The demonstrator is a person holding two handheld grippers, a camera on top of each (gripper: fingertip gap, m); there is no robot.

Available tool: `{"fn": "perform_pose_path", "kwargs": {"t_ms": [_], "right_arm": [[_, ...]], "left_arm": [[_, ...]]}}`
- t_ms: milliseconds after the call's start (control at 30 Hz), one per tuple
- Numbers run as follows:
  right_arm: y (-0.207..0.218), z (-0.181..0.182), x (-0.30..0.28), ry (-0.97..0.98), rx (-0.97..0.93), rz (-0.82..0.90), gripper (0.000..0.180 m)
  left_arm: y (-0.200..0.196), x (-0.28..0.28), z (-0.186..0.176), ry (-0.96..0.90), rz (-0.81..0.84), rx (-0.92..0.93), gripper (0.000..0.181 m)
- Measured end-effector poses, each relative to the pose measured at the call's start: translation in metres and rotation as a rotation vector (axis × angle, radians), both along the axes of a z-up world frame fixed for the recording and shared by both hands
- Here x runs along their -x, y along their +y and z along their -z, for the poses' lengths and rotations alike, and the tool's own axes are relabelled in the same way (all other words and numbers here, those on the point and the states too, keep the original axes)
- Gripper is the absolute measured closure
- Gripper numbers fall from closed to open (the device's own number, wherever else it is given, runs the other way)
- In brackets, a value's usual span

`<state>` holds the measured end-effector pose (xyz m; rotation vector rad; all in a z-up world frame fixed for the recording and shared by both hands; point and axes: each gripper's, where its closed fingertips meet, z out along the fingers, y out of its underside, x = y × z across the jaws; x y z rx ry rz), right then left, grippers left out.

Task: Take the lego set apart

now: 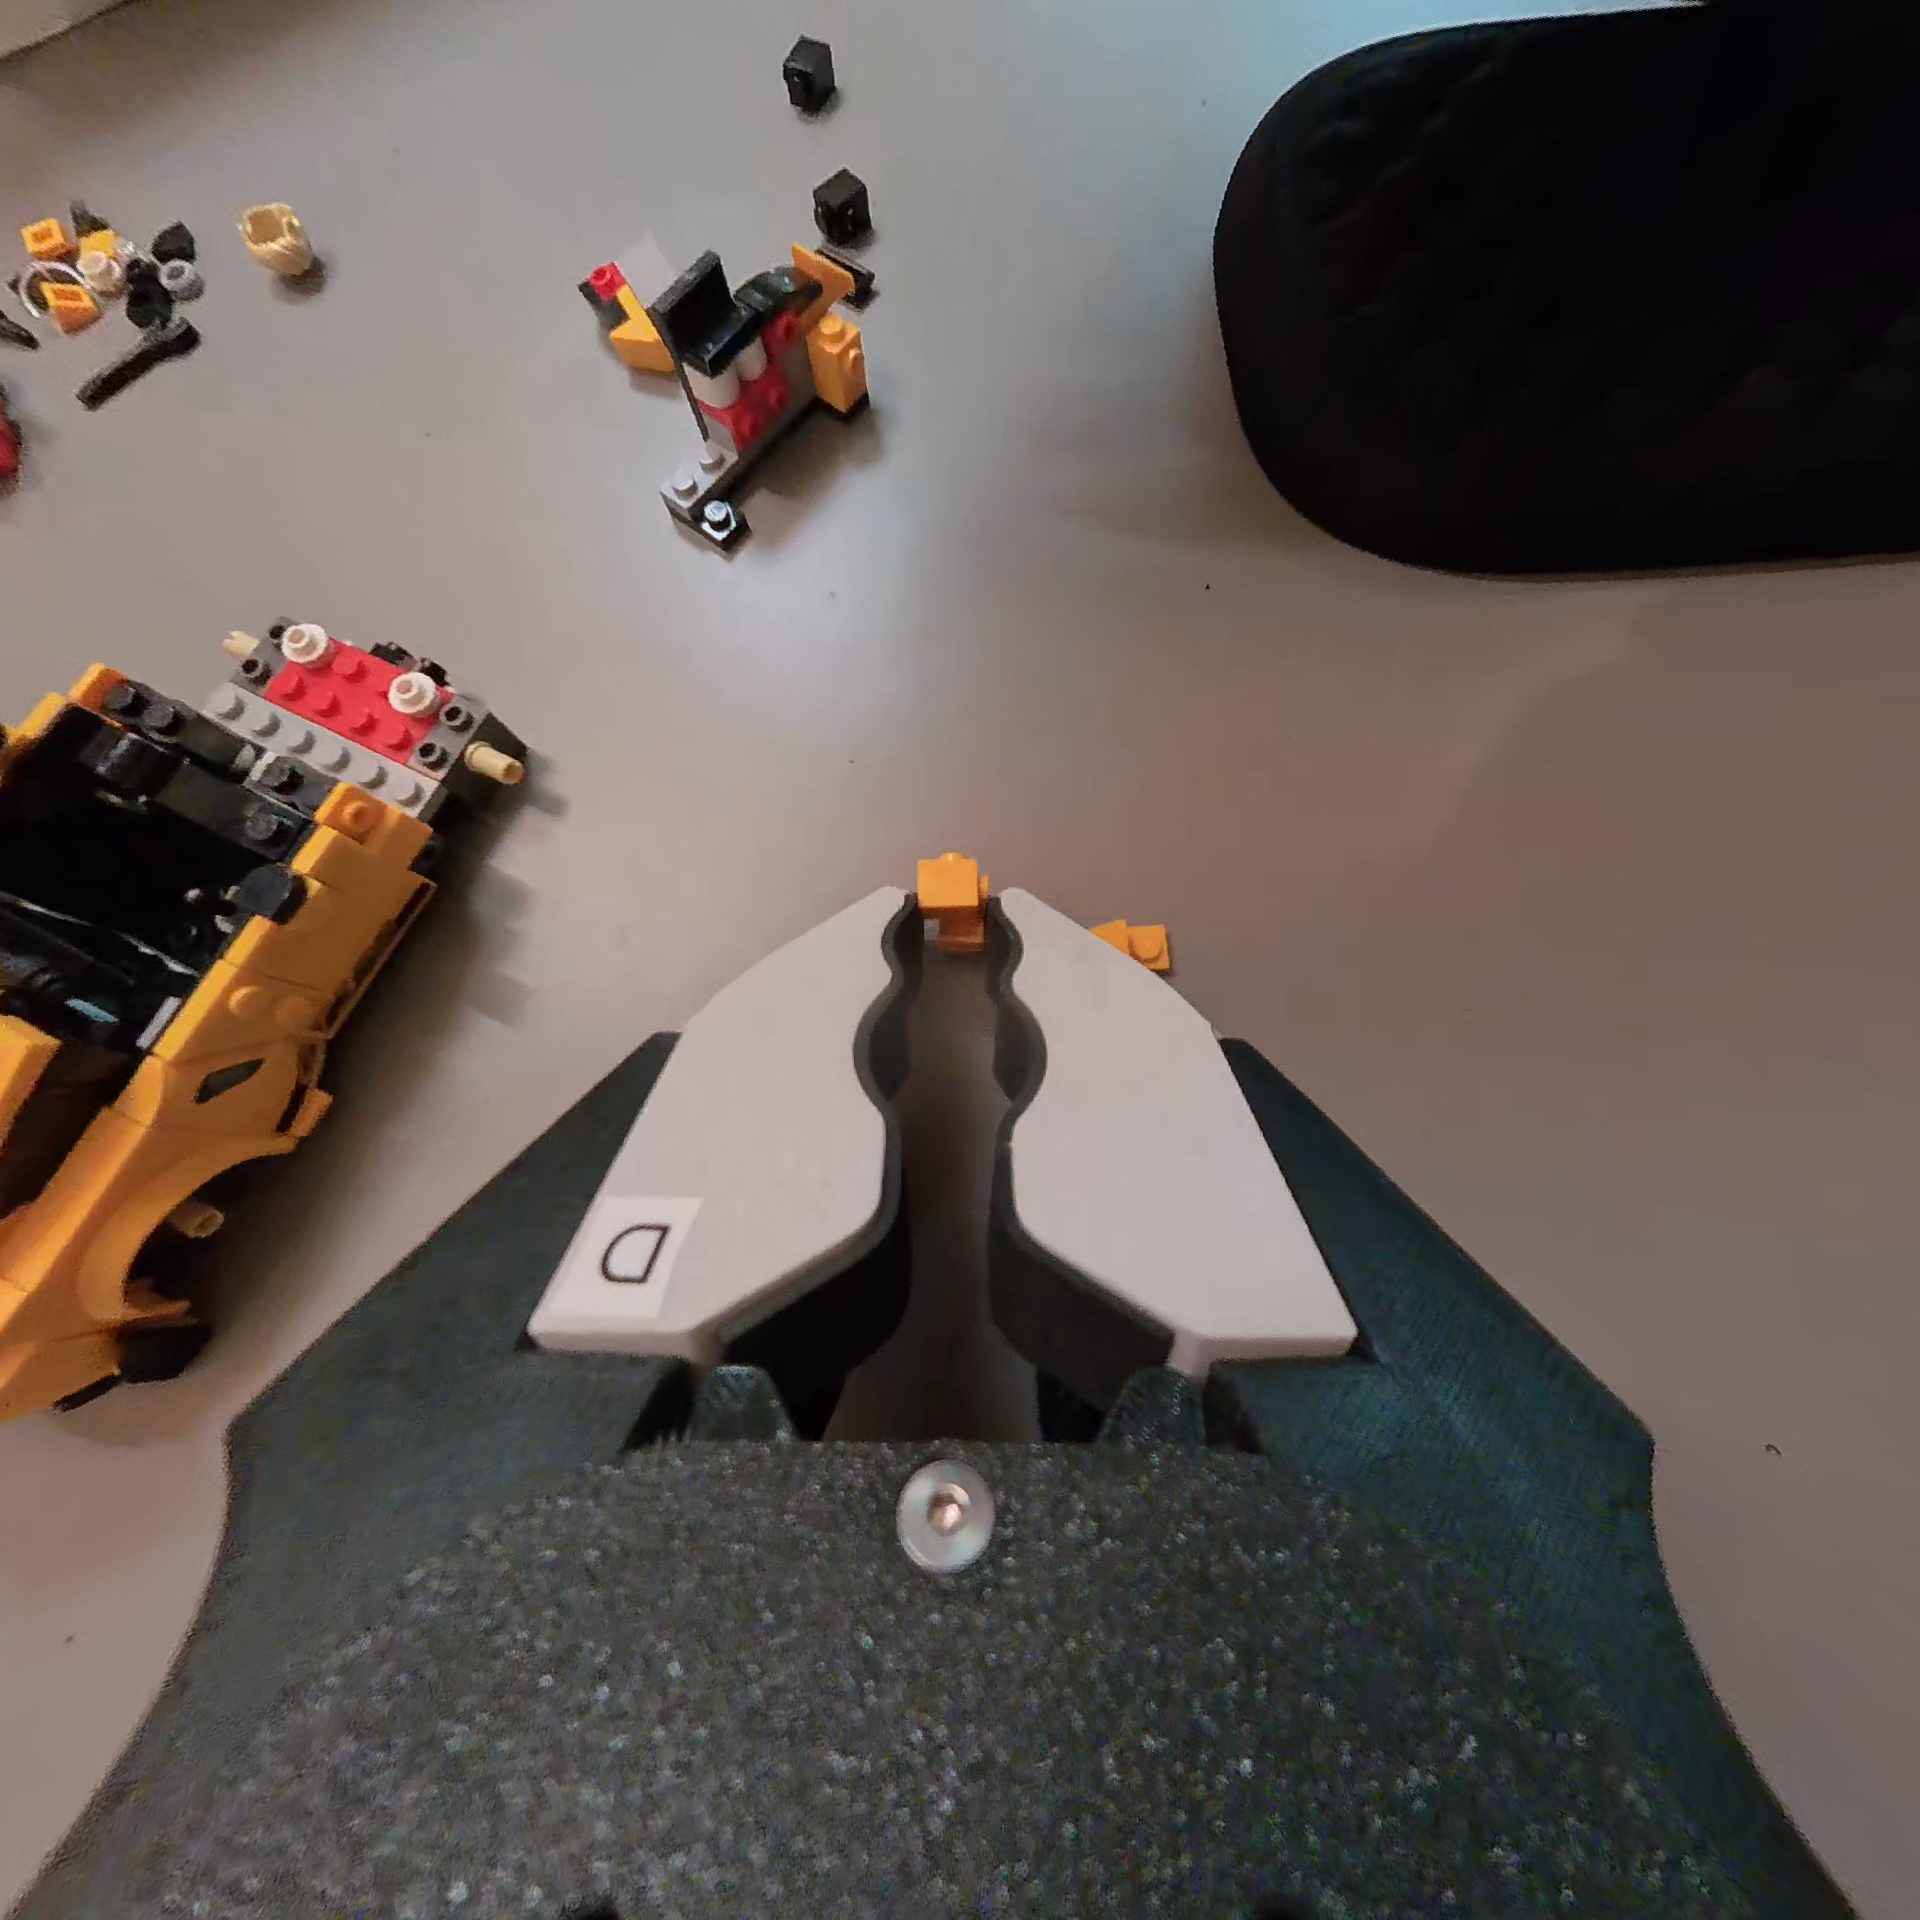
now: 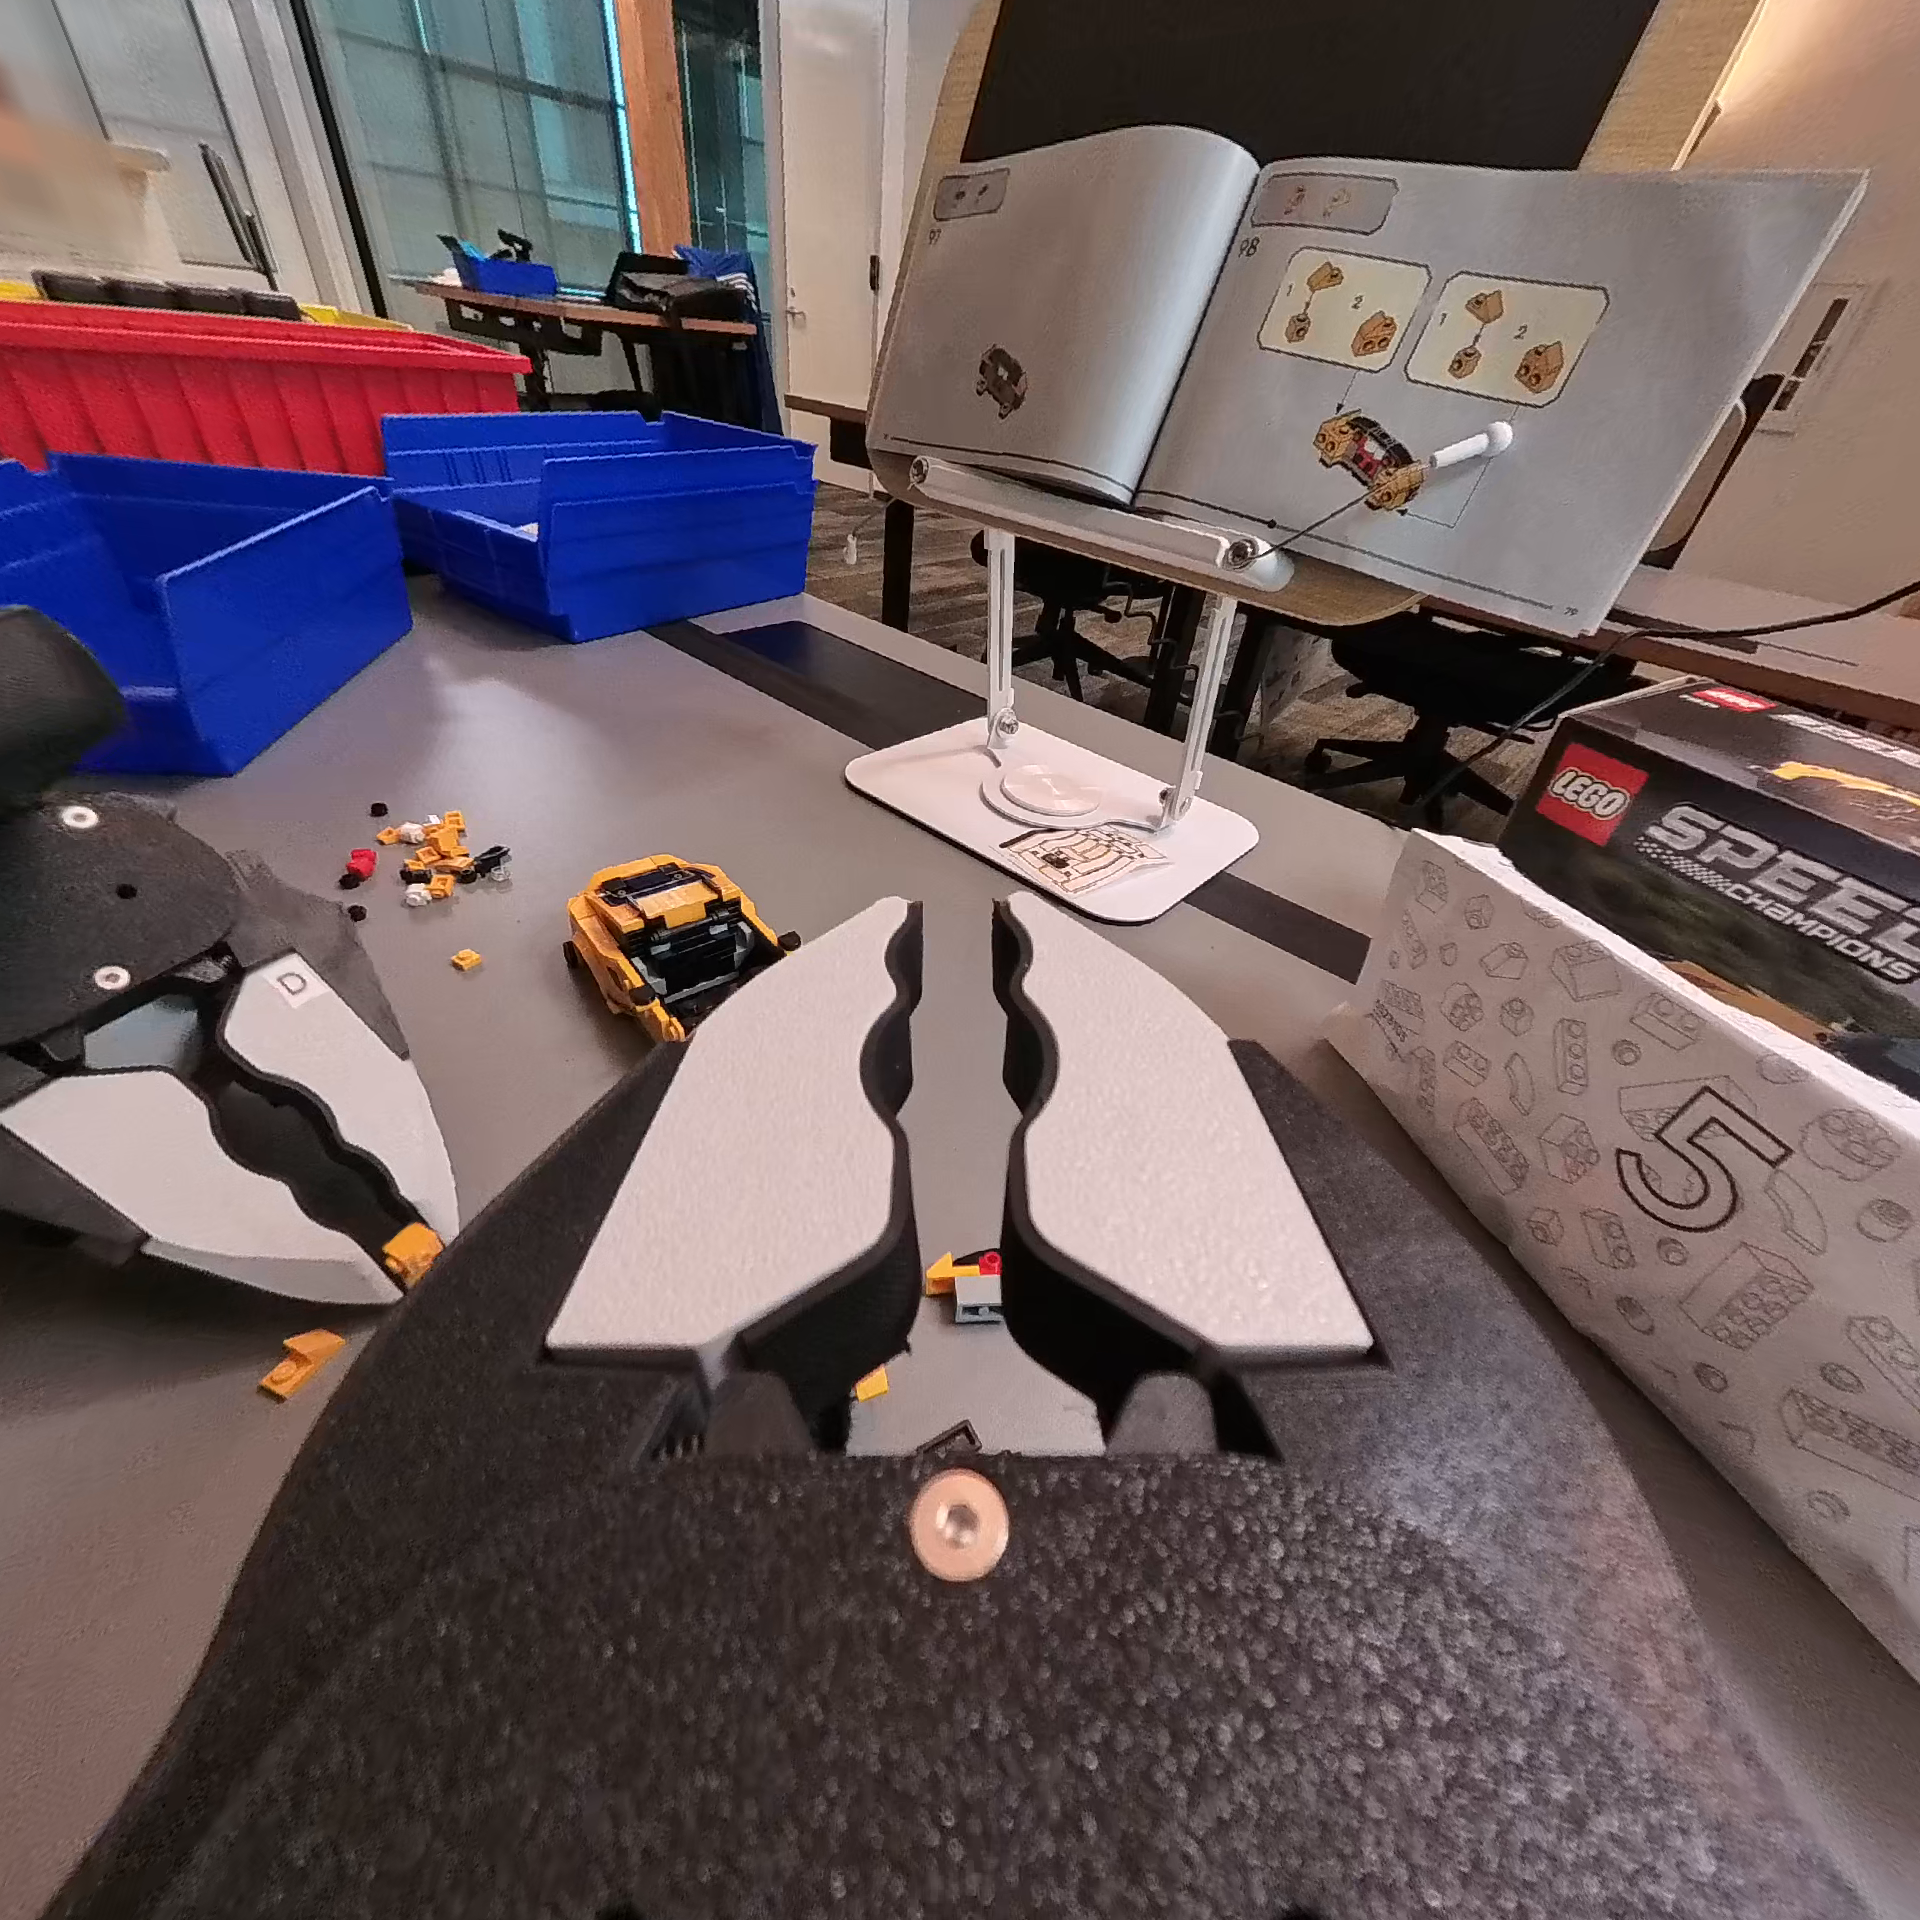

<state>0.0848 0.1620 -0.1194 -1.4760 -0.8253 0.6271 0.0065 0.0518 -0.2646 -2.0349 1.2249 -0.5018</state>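
Grey table point(image 1: 1039, 675): left gripper point(image 1: 954, 909) pinching orange brick point(image 1: 954, 902); right gripper point(image 2: 956, 914) fingers parted, empty.

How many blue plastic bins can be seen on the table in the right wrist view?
2. One blue plastic bin stands at the far left of the grey table, near the left gripper. The other is farther back, beside the red bin. More could be hidden outside the view.

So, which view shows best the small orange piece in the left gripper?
The left wrist view: the small orange piece sits centred and sharp at the tips of the left gripper. The right wrist view shows it only from the side, small.
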Motion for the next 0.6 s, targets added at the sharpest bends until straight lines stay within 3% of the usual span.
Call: {"fn": "perform_pose_path", "kwargs": {"t_ms": [167,267,433,600], "right_arm": [[0.001,0.002,0.0,-0.005,0.002,0.001,0.167],[0.002,0.002,-0.001,-0.004,0.003,0.005,0.167],[0.002,0.004,0.0,-0.007,0.008,0.006,0.167],[0.003,0.006,0.001,-0.015,0.008,0.008,0.167]], "left_arm": [[0.005,0.016,-0.03,-0.05,-0.051,-0.092,0.17],[0.012,0.058,-0.062,-0.07,-0.171,-0.166,0.17],[0.011,0.169,-0.095,-0.023,-0.448,-0.235,0.17],[-0.01,0.317,-0.117,0.063,-0.877,-0.285,0.17]]}}
